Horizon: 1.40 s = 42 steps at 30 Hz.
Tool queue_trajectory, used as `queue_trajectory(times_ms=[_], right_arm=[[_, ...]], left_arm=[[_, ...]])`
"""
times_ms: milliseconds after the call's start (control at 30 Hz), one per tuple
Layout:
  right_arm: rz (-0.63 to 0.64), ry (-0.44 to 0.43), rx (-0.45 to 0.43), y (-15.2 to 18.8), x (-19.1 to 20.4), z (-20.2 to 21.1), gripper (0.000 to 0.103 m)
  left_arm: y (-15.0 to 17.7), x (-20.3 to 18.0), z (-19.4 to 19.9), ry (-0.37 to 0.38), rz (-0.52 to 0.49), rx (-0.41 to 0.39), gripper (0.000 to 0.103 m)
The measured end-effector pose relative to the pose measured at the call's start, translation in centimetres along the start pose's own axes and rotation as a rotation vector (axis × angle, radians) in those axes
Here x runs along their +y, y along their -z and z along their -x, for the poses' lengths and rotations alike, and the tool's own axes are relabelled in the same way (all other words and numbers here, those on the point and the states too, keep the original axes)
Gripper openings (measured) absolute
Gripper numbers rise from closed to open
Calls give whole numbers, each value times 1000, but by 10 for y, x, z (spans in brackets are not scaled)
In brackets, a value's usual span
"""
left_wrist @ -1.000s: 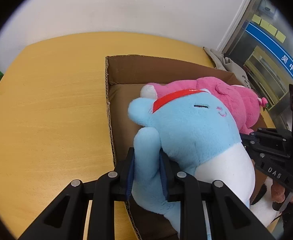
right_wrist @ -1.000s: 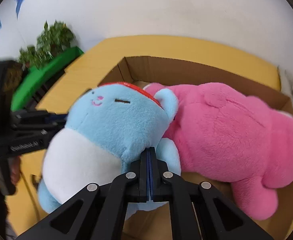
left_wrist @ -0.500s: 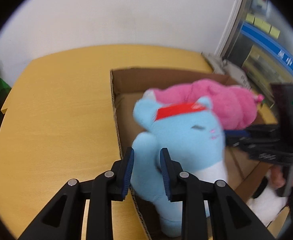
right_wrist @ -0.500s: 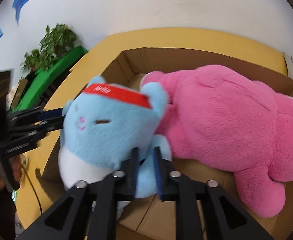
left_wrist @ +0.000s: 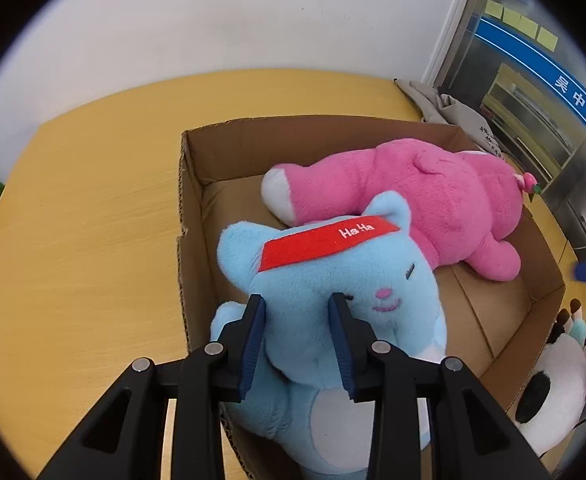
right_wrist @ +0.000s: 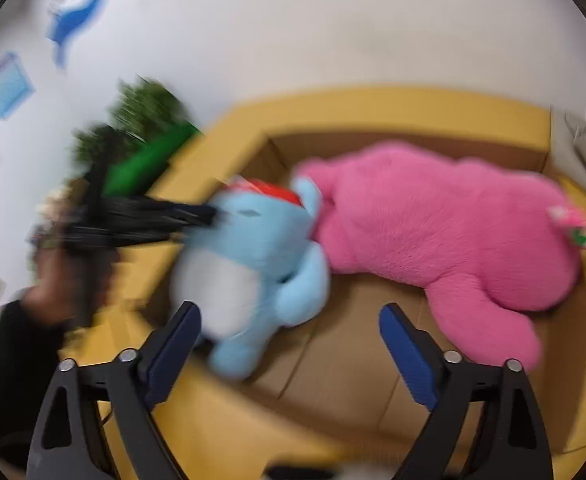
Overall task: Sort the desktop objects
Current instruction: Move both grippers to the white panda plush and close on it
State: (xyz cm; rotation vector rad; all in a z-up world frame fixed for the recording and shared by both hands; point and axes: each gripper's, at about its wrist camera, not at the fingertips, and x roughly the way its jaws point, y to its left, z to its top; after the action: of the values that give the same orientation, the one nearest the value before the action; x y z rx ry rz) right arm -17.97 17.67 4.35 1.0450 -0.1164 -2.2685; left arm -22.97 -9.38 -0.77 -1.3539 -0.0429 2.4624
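A light blue plush toy (left_wrist: 333, 276) with a red headband lies at the near left end of an open cardboard box (left_wrist: 191, 216), beside a big pink plush toy (left_wrist: 425, 200). My left gripper (left_wrist: 296, 300) has the blue toy's head between its blue pads; the jaws are opening while the fur still bulges against them. In the blurred right wrist view, the left gripper (right_wrist: 197, 216) reaches the blue toy (right_wrist: 249, 248) from the left. My right gripper (right_wrist: 289, 310) hovers over the box floor (right_wrist: 333, 380), jaws opening wide, gripping nothing. The pink toy (right_wrist: 433, 232) fills the box's right side.
The box stands on a yellow wooden table (left_wrist: 93, 220) against a white wall. A black-and-white panda plush (left_wrist: 549, 384) sits outside the box's near right corner. Grey cloth (left_wrist: 445, 108) lies at the far right. A green plant (right_wrist: 145, 120) stands past the table's left end.
The right gripper let go of the blue toy, opened wide and drew back. The blue toy settled into the box, now facing the left wrist camera. The left jaws spread wider.
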Motion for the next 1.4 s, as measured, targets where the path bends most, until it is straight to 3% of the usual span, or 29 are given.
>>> queue_trajectory(times_ms=[100,133,233,367,400,600,700,767,900,1000,1067,1167,1333,1400], right_arm=[[50,3,-55,17,5,49,101],[70,15,-33,27,4,55,101],[114,76,99,66,-5,50,100],[113,122,240,112,-12,29,98],[101,128,246,120,-10,26,99],[-92,112,138,141,7,32,99],[-163,46,80,153,22,37,99],[-173,-21,59,156,31,43,100],[-154,-44,13,160,30,68,100],[-222,-45,1,167,9,85,101],[-268,-28,26,176,-2,85,101],[-265,-23,56,185,5,68,98],[-288,-58,59,184,13,43,98],[-281,-63,68,183,14,36,93]], left_arm=[[5,4,15,3,46,-25,36],[8,1,22,-17,51,-38,42],[26,-17,53,-16,38,-81,43],[78,-49,78,130,13,-103,66],[97,-57,77,171,20,-91,67],[190,-84,41,330,143,8,67],[216,-85,26,379,216,23,67],[219,-82,24,387,255,1,67],[217,-75,34,442,263,-46,67],[209,-74,45,476,226,-71,67],[202,-82,41,492,179,-55,73],[198,-95,20,503,136,6,75],[209,-89,-3,574,215,29,77],[215,-86,-6,588,248,34,76]])
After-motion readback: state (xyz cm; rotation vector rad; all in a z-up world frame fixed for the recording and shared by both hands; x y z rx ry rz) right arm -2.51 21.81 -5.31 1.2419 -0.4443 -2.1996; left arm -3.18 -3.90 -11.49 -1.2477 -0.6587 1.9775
